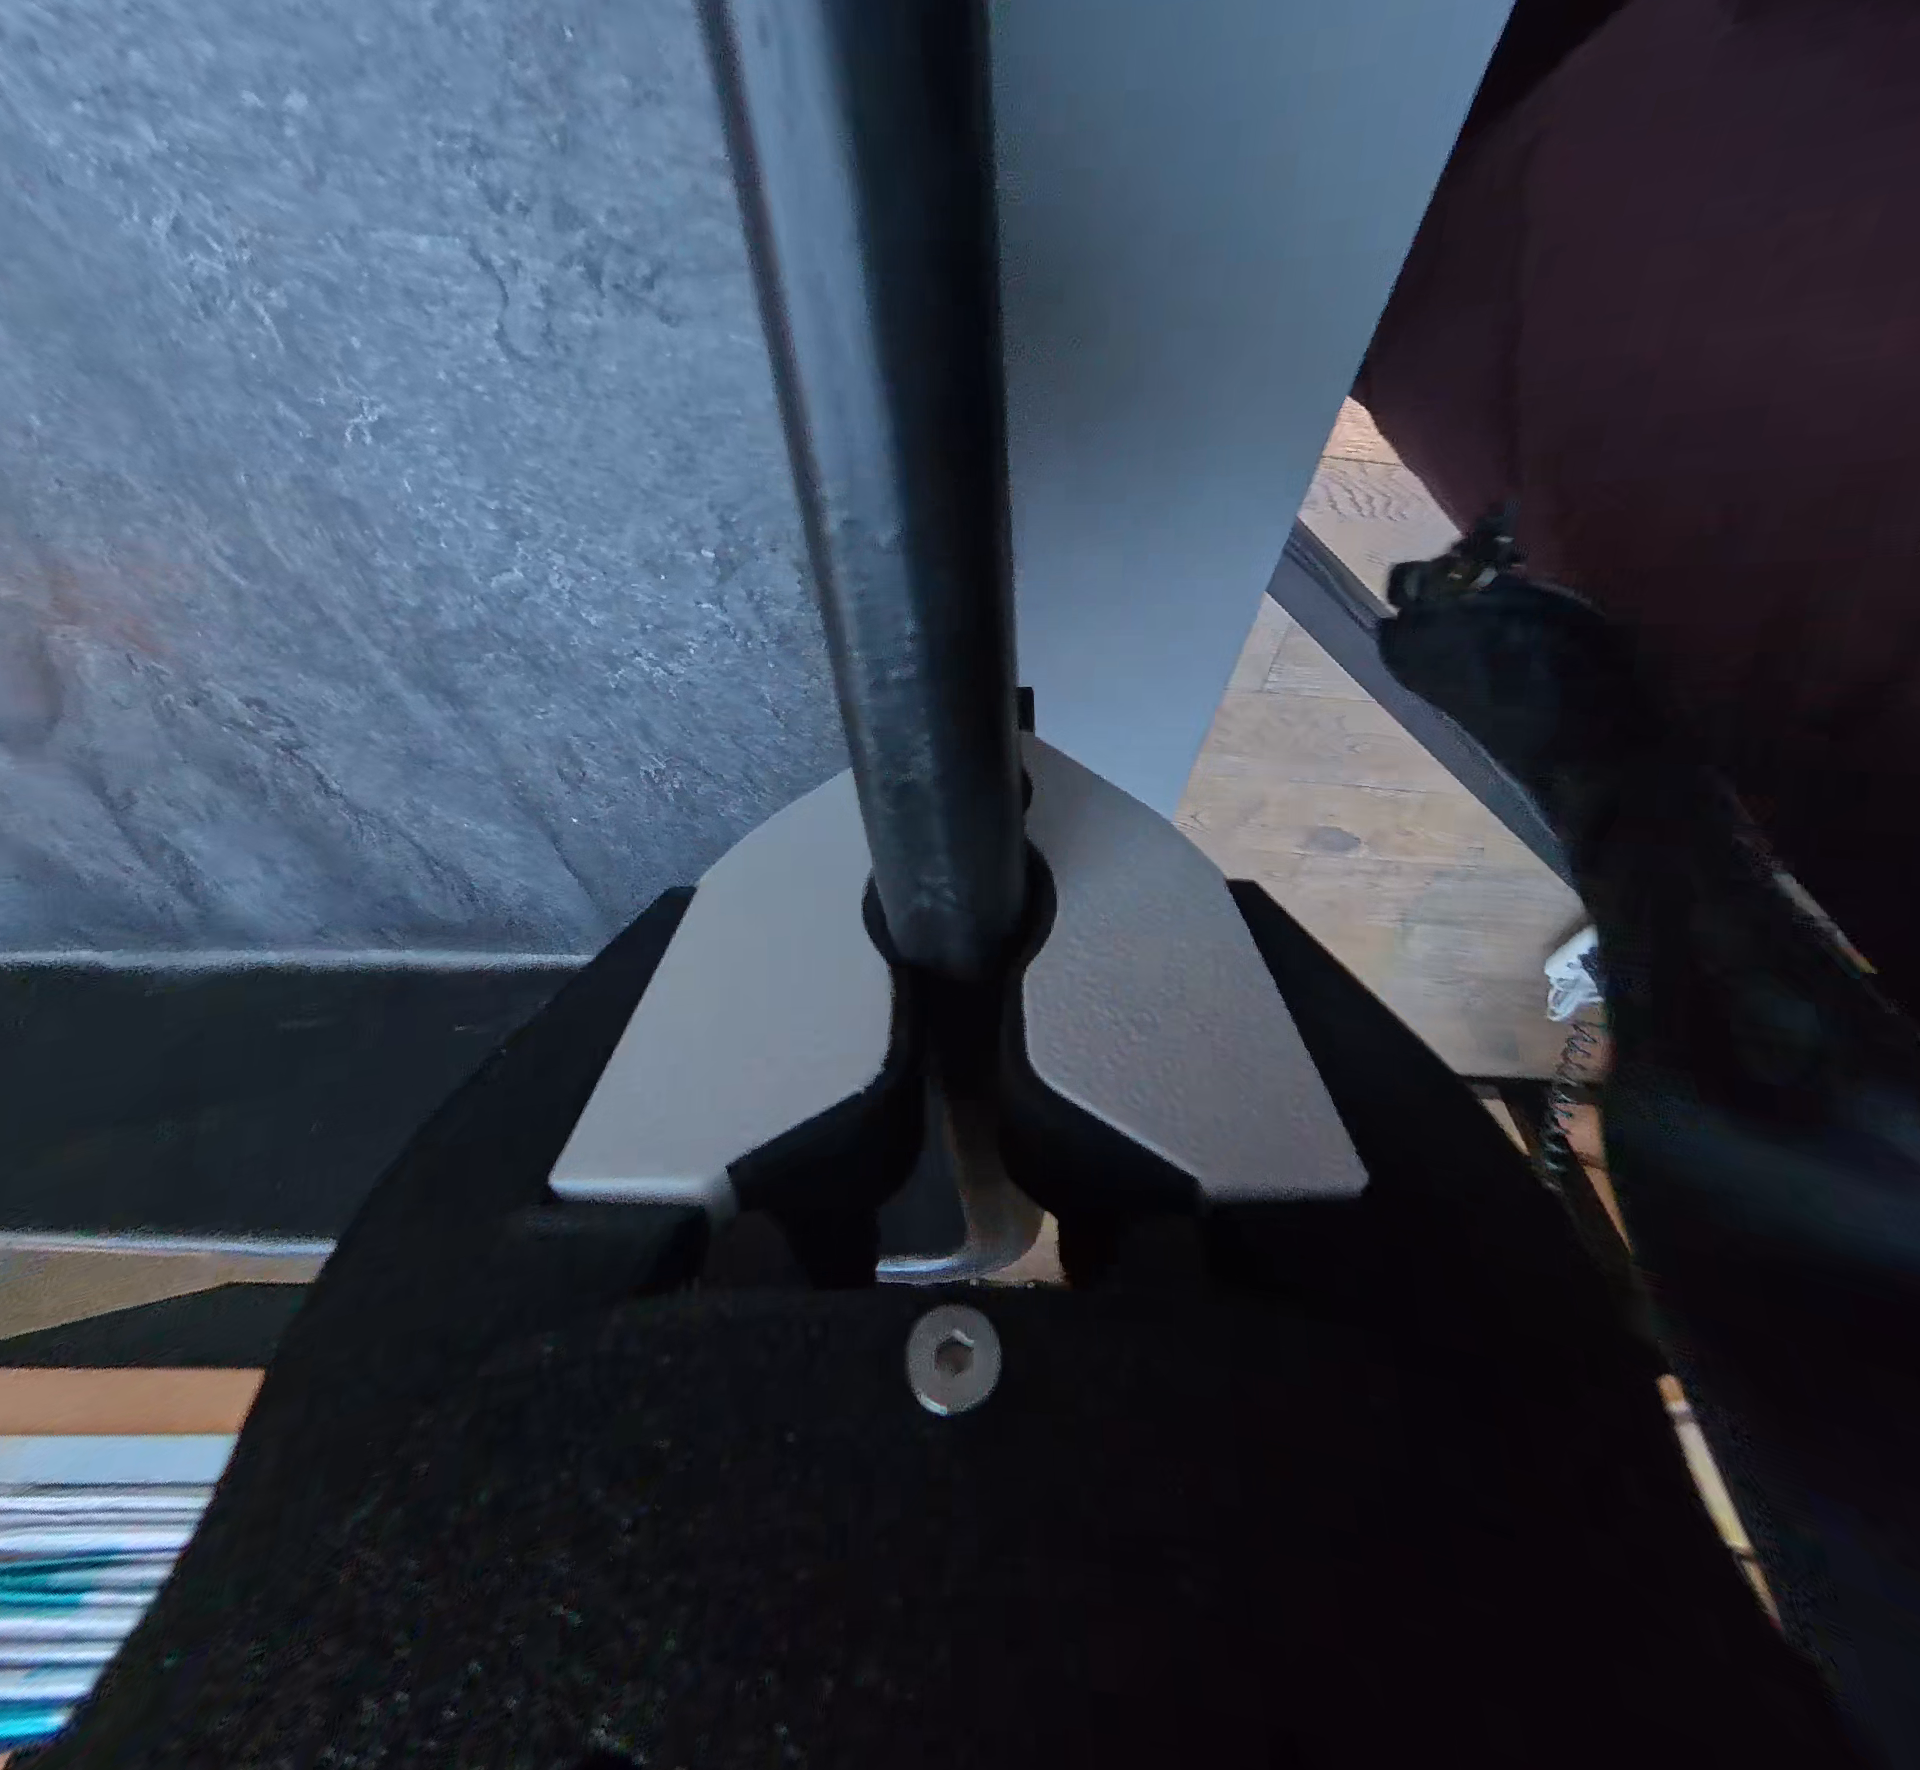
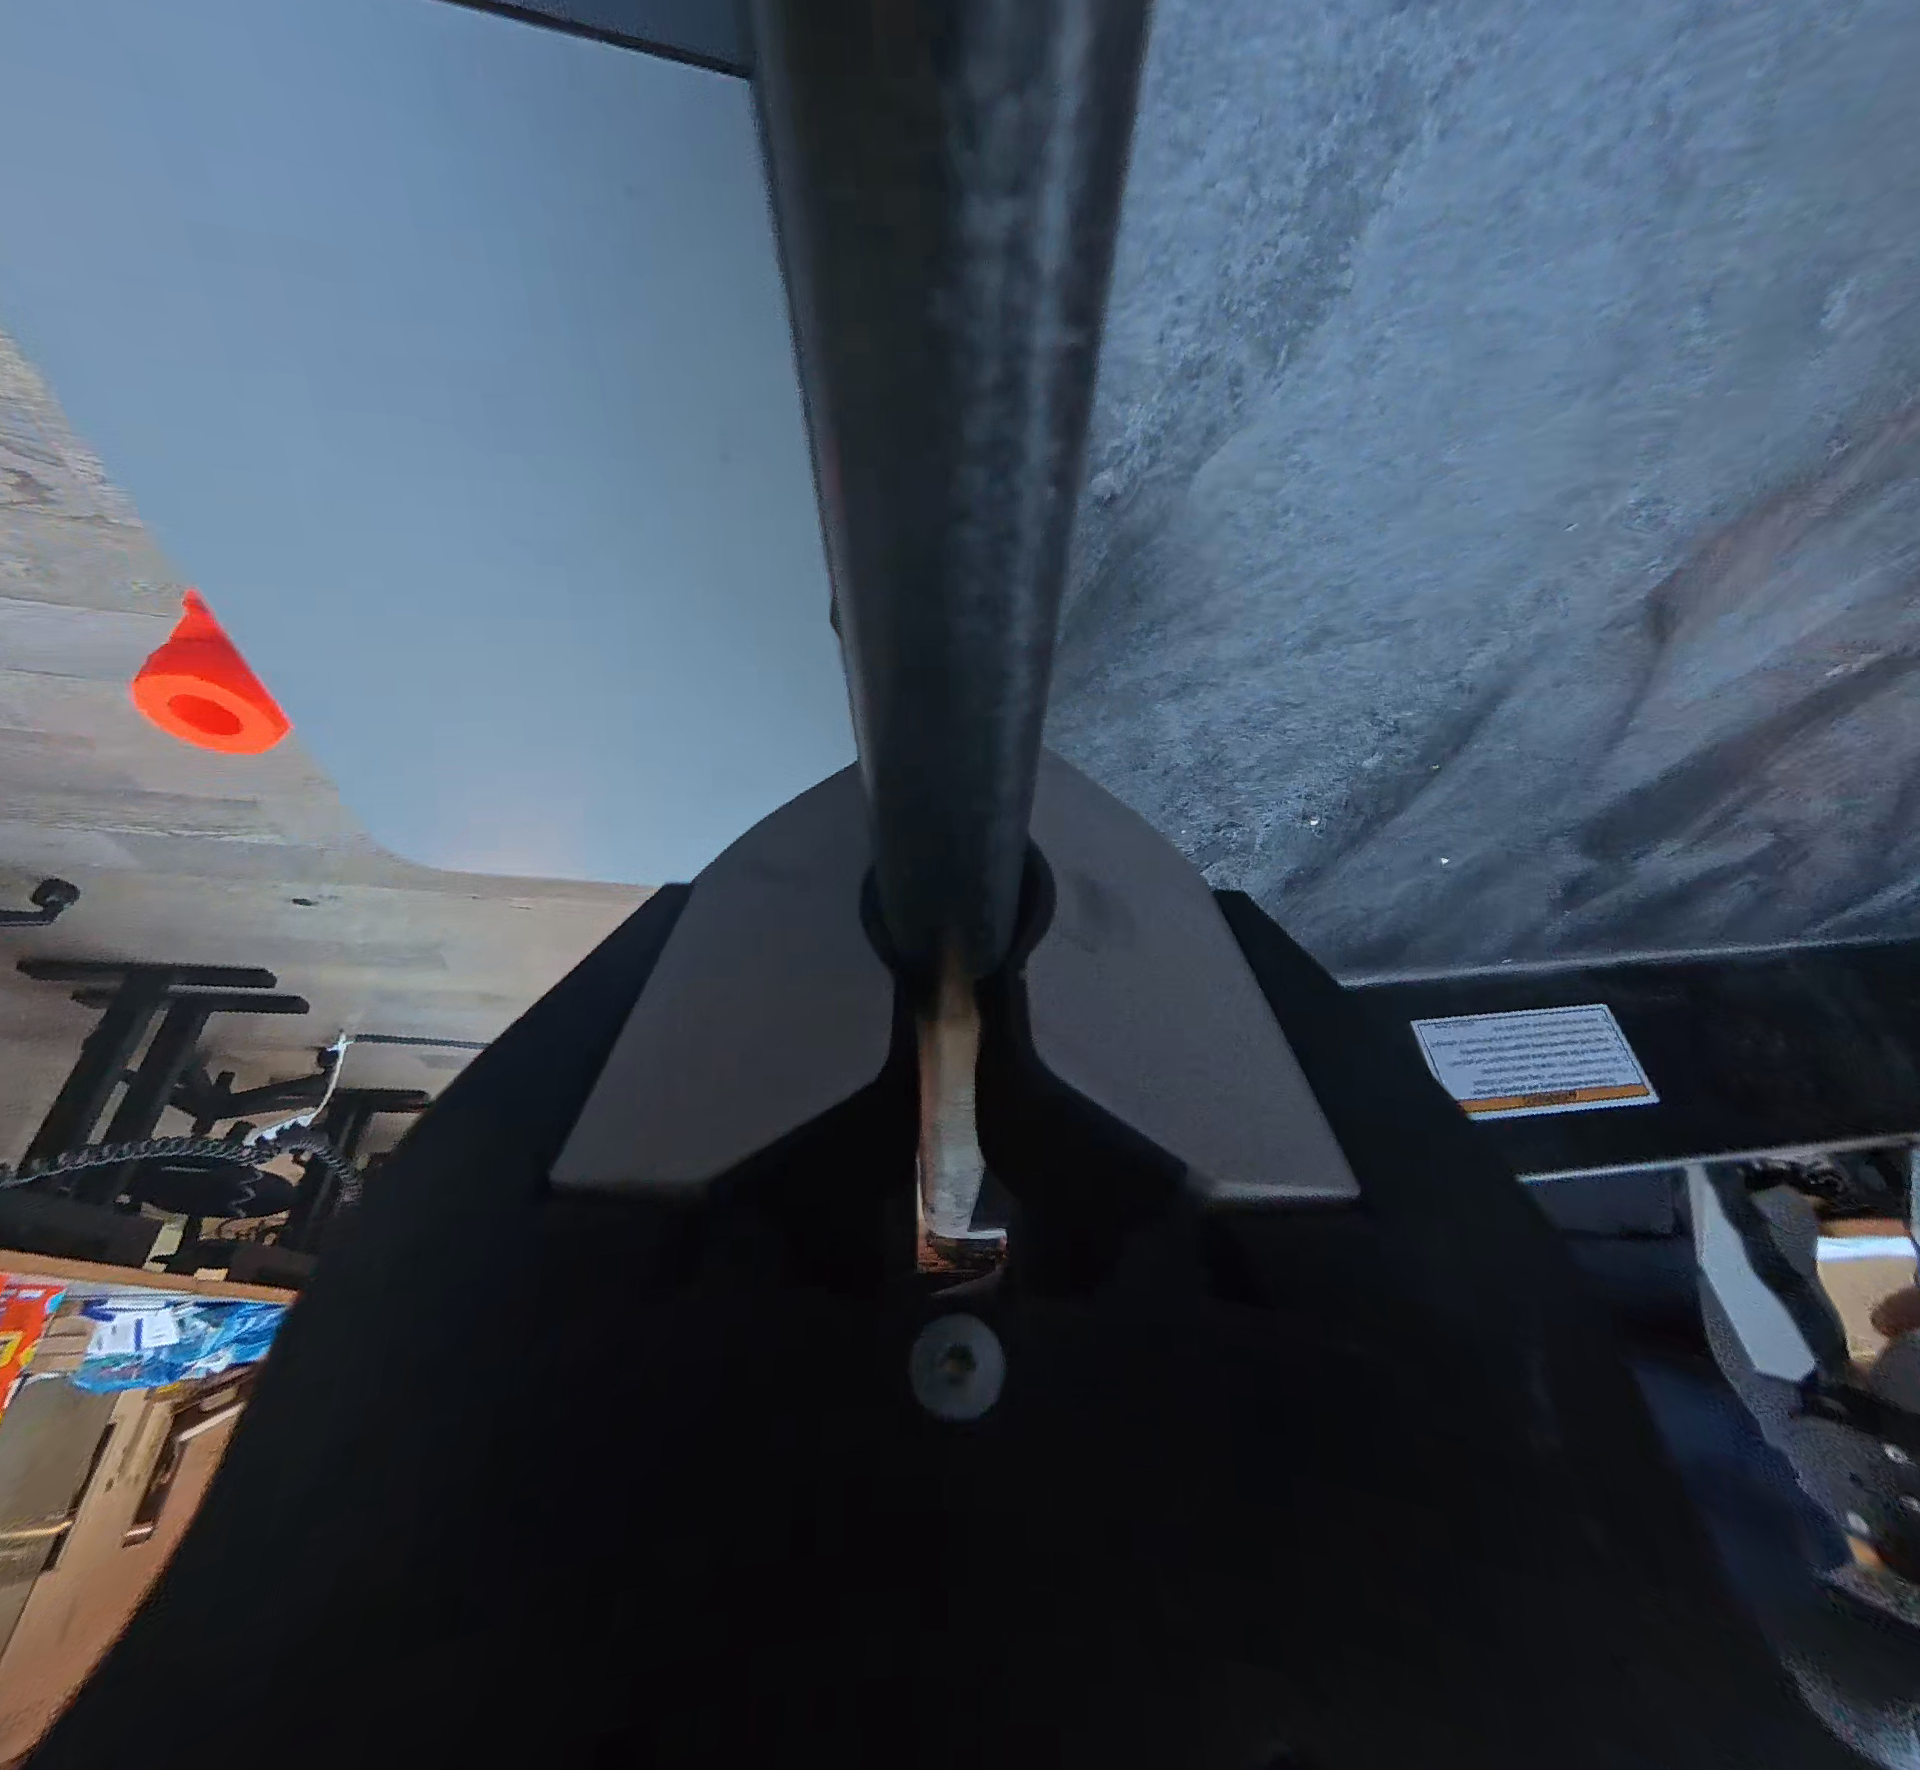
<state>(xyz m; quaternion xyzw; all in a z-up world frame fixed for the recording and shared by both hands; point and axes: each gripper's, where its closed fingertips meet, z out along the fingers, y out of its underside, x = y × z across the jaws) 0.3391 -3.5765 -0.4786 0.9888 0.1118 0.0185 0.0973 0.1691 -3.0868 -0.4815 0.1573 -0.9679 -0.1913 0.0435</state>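
My left gripper is shut on a dark, scuffed metal tube that rises from the round notch between its black fingers to the top of the left wrist view. My right gripper is shut the same way on a dark metal tube in the right wrist view. I cannot tell whether it is one tube or two. Behind each tube lie a rough grey textured surface and a smooth pale blue-grey panel.
A black frame bar with a white and orange label borders the textured surface. An orange cone lies on the wood floor. Black stands and boxes are at left. Maroon clothing and black gear fill the right. Tip to tip, the grippers are about 50 centimeters apart.
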